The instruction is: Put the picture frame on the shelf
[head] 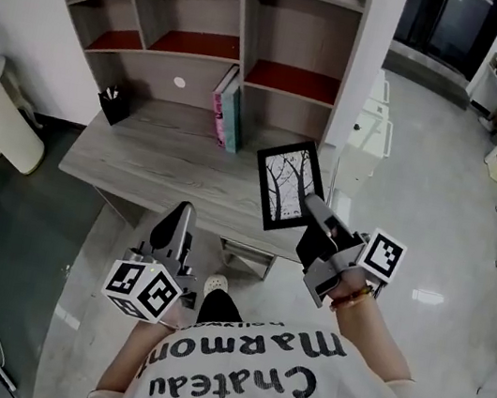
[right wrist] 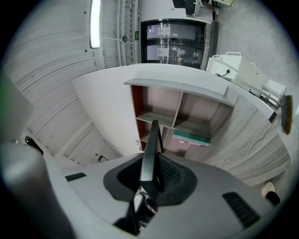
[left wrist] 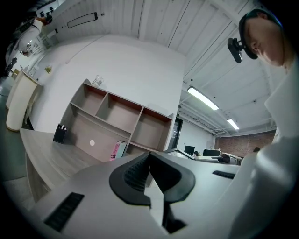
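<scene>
Out front, a grey wood-grain desk (head: 159, 163) against the white wall. On top of it, a matching hutch shelf (head: 242, 35) with open compartments, several floored in red; same shelf in the left gripper view (left wrist: 140, 119) and, rolled sideways, in the right gripper view (right wrist: 177, 105). Off to the right, a white cabinet (head: 370, 129); off to the left, a cream-white rounded bin (head: 1, 116) on the floor.

Down to the hands now. Left gripper (head: 182, 210), grey with black pads, low in front of the desk's near edge, well apart from everything on it. Pads pressed together at the tip in its own view (left wrist: 149, 158), nothing between them. Right gripper (head: 312, 206) out at the desk's front right corner, clamped on the lower right edge of the black-bordered picture frame with the bare-tree print (head: 288, 184). Seen edge-on in the right gripper view (right wrist: 150, 154), upright between the two pads (right wrist: 152, 175), pinched narrow. Held in the air, tilted, over the desk's right end, below the shelf's right-hand compartments and touching neither desk nor shelf. Not on the shelf yet.

Smaller items: a pink and a teal book (head: 228, 109) upright under the shelf's middle divider, also caught by both gripper cameras (left wrist: 117, 150) (right wrist: 191, 137). Last, a black pen holder (head: 113, 105) at the desk's back left (left wrist: 59, 133).
</scene>
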